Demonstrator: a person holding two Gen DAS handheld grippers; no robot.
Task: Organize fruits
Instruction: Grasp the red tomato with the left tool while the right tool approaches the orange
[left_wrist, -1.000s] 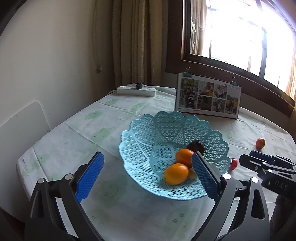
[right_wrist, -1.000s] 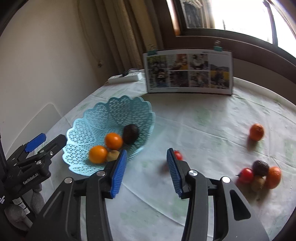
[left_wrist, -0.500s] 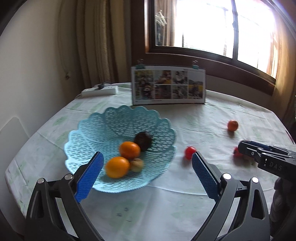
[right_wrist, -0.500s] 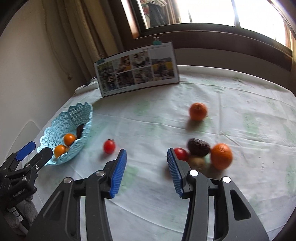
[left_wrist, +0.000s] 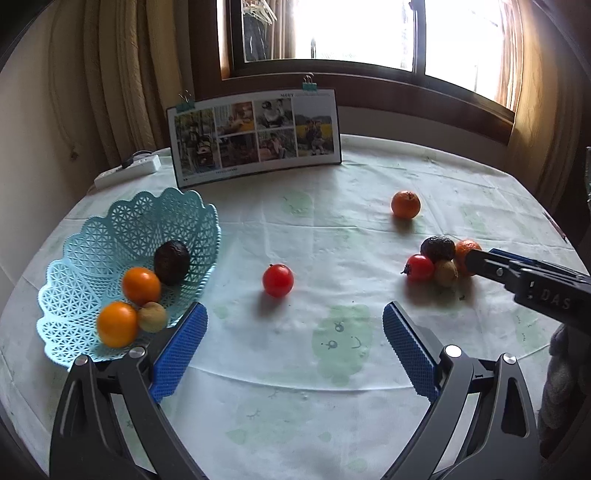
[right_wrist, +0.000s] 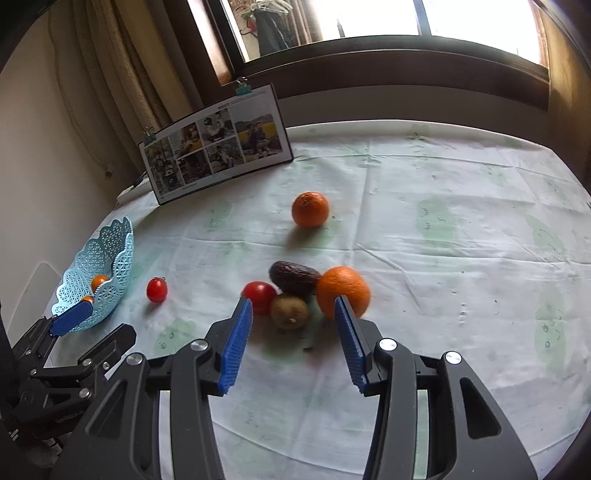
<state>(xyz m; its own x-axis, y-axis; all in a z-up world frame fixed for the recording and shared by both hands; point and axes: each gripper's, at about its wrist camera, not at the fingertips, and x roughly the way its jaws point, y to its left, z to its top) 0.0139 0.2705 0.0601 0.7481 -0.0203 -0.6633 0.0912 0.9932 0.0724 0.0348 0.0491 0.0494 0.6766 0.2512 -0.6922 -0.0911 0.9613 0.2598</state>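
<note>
A light-blue lattice basket (left_wrist: 92, 236) (right_wrist: 110, 251) at the table's left holds two oranges (left_wrist: 141, 286), a dark avocado (left_wrist: 171, 262) and a small brown fruit (left_wrist: 152, 316). A lone tomato (left_wrist: 278, 280) (right_wrist: 157, 290) lies mid-table. To the right a cluster sits together: tomato (right_wrist: 260, 295), kiwi (right_wrist: 290, 311), avocado (right_wrist: 293, 277) and orange (right_wrist: 345, 290). Another orange (right_wrist: 310, 209) (left_wrist: 405, 204) lies farther back. My right gripper (right_wrist: 293, 314) is open just in front of the kiwi, holding nothing. My left gripper (left_wrist: 293, 332) is open and empty, short of the lone tomato.
A photo calendar (left_wrist: 255, 136) with clips stands at the back of the table under the window. A white power strip (left_wrist: 129, 170) lies at the back left by the curtain. The round table's edge (left_wrist: 535, 192) curves along the right.
Both views have swung right, away from the basket. The right gripper has closed in on the fruit cluster and opened wider. The left gripper now faces the lone tomato.
</note>
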